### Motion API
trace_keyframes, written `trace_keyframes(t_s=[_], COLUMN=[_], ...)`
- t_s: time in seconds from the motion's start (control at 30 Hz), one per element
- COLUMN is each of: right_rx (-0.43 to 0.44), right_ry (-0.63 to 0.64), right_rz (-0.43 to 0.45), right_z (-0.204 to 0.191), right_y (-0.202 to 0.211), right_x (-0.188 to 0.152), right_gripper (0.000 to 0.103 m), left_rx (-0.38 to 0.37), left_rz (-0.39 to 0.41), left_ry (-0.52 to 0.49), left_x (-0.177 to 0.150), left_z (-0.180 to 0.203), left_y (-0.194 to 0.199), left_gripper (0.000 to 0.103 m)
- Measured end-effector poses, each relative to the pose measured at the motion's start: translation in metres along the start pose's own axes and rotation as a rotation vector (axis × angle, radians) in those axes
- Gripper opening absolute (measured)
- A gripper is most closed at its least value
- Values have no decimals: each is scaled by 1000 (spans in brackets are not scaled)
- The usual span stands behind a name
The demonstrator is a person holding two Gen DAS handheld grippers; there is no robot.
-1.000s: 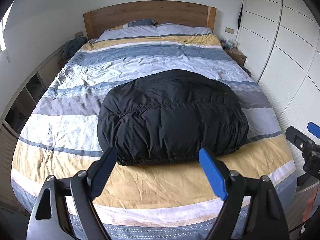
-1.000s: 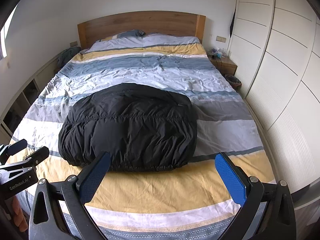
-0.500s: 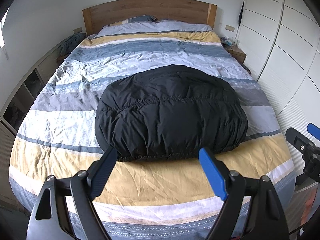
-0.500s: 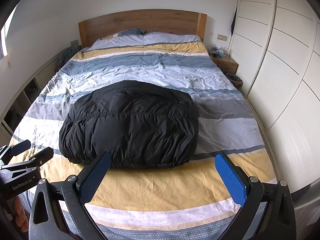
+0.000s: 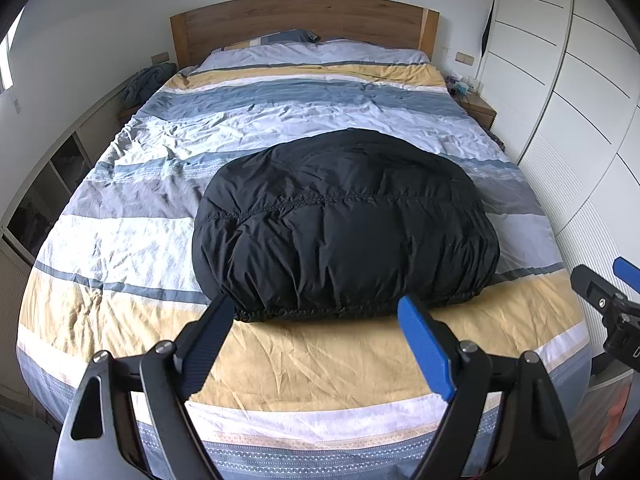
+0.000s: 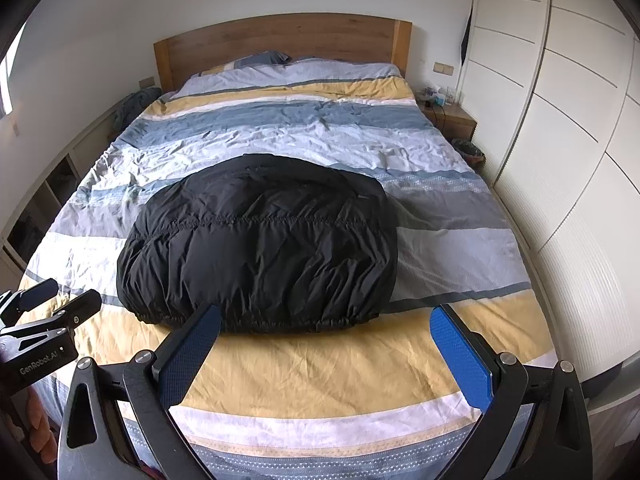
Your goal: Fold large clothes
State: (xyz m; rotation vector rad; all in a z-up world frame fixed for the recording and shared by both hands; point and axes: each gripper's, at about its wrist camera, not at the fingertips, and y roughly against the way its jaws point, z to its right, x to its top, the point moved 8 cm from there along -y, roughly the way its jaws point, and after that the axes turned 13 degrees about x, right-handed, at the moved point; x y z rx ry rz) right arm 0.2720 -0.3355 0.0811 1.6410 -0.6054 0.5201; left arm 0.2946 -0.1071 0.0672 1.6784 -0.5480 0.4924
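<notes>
Bed (image 5: 120, 320) occupies most of the room, covered by a creased duvet striped in yellow, white, grey and blue; wooden headboard (image 5: 304, 20) stands against the white far wall, with a pillow (image 5: 288, 37) at its foot. Black puffy jacket (image 5: 344, 228) lies as a folded, rounded bundle on the near half of the duvet, its elastic hem toward the foot of the bed, nothing touching it. Left gripper (image 5: 316, 332) hangs over the yellow stripe near the foot, jaws spread wide and empty, just short of the hem. Right gripper (image 6: 326, 338) is likewise empty with jaws wide apart, beside the left one. White wardrobe (image 6: 580, 160) lines the right side; a wooden nightstand (image 6: 452, 120) with small items sits by the headboard. Open shelving (image 5: 44, 200) runs along the left wall, with dark cloth (image 5: 146, 82) heaped on top.
</notes>
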Motion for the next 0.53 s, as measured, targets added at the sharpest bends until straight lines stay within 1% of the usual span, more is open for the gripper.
trace_keyframes(t_s=[0.53], right_rx=[2], right_ry=[-18], right_rz=[-21], right_z=[2], right_y=[-9], right_x=[-4], right_gripper=[103], left_rx=[-4], left_rz=[-6], left_ry=[1], left_x=[-4], left_z=[-1], left_y=[-5], left_gripper=[84])
